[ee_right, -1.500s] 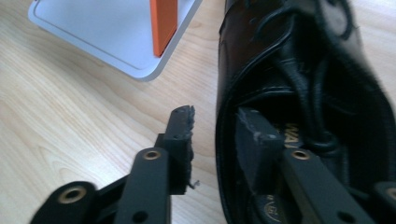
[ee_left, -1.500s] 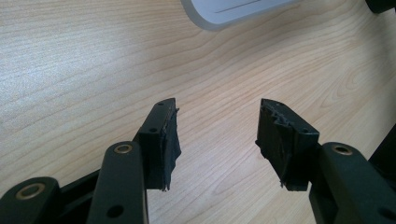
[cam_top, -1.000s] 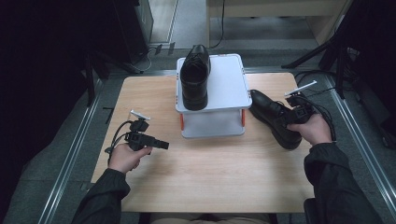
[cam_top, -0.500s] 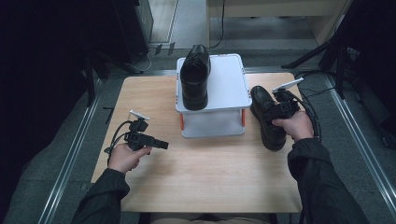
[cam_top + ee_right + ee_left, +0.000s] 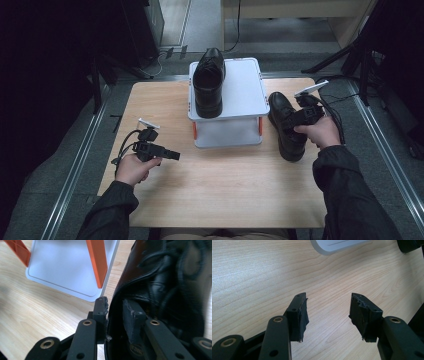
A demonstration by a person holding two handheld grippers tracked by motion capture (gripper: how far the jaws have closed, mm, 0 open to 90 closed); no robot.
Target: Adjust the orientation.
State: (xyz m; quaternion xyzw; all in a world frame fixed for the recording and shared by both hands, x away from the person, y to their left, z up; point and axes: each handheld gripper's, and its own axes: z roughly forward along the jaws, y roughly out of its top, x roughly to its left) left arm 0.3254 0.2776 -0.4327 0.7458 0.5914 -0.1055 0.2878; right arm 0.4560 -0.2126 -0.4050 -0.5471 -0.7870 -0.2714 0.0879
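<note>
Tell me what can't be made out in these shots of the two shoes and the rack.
- Right hand-held gripper: its jaws have just been opening around the shoe wall; the right gripper view doesn't settle whether the pads still press.
- Shoe on the table: high view, middle covered by the hand.
- Rack: high view, its top shelf hides most of the lower shelf.

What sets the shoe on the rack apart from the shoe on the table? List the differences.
1. The shoe on the rack rests on the white rack's top shelf; the shoe on the table stands on the wooden table right of the rack.
2. The rack shoe is untouched; the table shoe's collar sits between the right hand-held gripper's jaws, which have just been opening.

Both are black lace-up dress shoes.
</note>
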